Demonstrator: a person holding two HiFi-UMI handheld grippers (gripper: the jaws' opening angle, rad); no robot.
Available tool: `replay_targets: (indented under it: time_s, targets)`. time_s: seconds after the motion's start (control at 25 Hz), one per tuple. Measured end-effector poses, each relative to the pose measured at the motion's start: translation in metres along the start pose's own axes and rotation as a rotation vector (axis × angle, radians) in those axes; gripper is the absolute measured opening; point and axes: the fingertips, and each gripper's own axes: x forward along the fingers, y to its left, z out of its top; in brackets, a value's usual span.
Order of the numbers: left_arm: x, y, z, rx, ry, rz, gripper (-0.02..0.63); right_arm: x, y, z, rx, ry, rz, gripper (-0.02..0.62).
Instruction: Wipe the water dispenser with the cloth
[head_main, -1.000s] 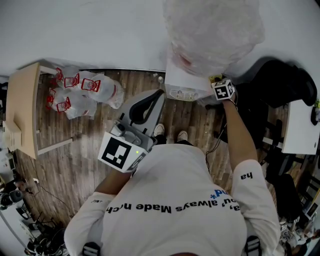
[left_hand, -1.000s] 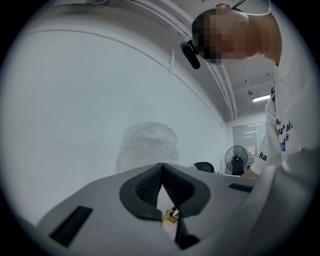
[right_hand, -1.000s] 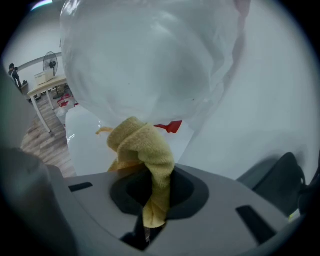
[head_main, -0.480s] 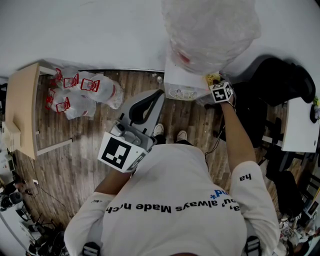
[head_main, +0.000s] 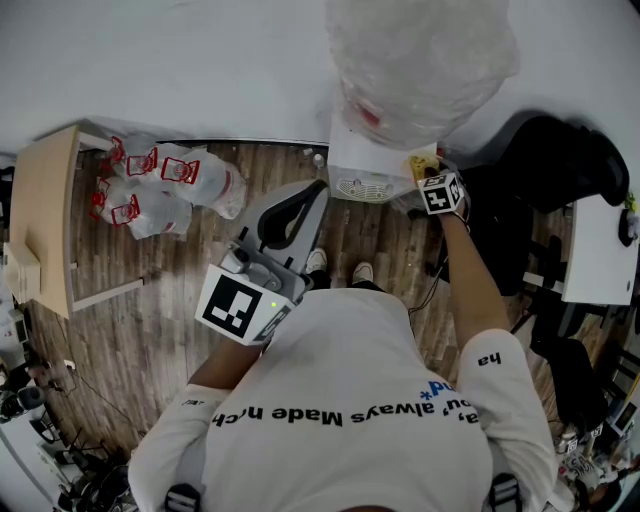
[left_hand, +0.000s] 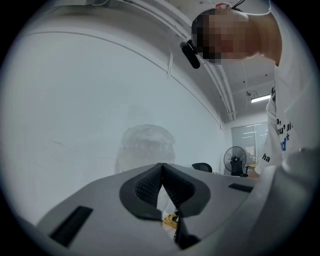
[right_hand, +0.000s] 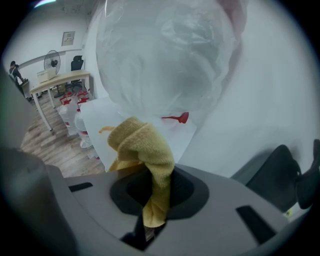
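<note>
The water dispenser (head_main: 378, 158) is a white cabinet against the wall, topped by a big bottle wrapped in clear plastic (head_main: 420, 60). My right gripper (head_main: 428, 172) is shut on a yellow cloth (right_hand: 142, 147), whose bunched end rests against the dispenser's white side (right_hand: 107, 125) just under the bottle (right_hand: 165, 55). In the head view the cloth (head_main: 420, 163) peeks out beside the marker cube (head_main: 442, 193). My left gripper (head_main: 305, 200) hangs shut and empty in front of the person's chest, left of the dispenser, its dark pads (left_hand: 161, 186) touching.
Wrapped packs of red-labelled bottles (head_main: 160, 185) lie on the wood floor at left beside a light wooden table (head_main: 45, 225). A black office chair (head_main: 560, 165) stands right of the dispenser, with a white desk (head_main: 600, 255) further right. The person's shoes (head_main: 340, 268) are near the dispenser's base.
My right gripper with the cloth has slid slightly left and down along the dispenser's side. The left gripper has stayed put.
</note>
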Motion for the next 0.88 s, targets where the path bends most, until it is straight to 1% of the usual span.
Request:
replay_targets:
  time_s: [0.72,0.88]
  targets:
    - [0.002,0.002,0.005,0.001,-0.018,-0.01,0.018,-0.017,0.016,-0.014,-0.002,-0.02,-0.022,0.044]
    - [0.003,0.004,0.004,0.001,-0.016,-0.007,0.018,-0.022,0.02,-0.018,0.012,-0.024,-0.028,0.044]
